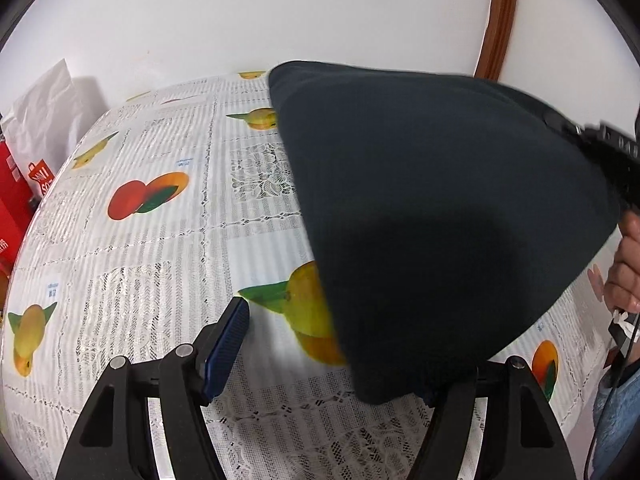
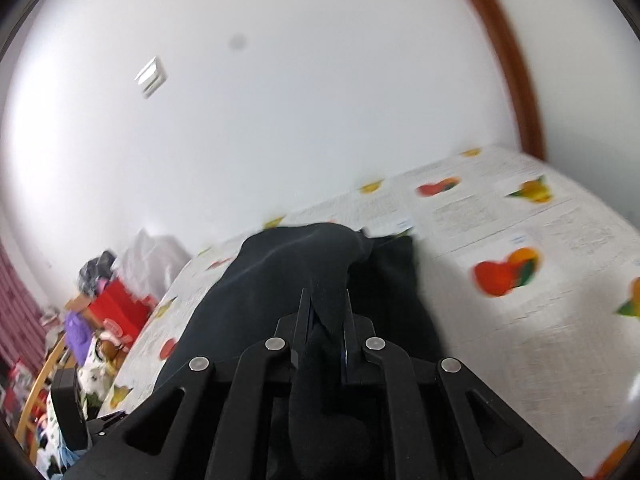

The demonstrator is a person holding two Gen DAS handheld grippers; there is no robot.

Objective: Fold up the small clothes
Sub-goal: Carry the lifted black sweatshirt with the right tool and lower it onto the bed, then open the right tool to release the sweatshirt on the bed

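Above the white lace-patterned tablecloth with printed fruit (image 1: pixel 132 240), the dark navy knit garment (image 1: pixel 440 220) hangs raised, filling the left view from 12 to 4 o'clock. The right gripper (image 2: pixel 326 320) pinches a bunched fold of it. The left gripper (image 1: pixel 336 356) stands spread wide, holding nothing (cloth drapes over one finger). If that narrow pinch slips, the garment could drop crumpled.

Left claw's right finger tip behind dark garment (image 1: pixel 440 220); tablecloth (image 2: pixel 520 220) motion-blurred.
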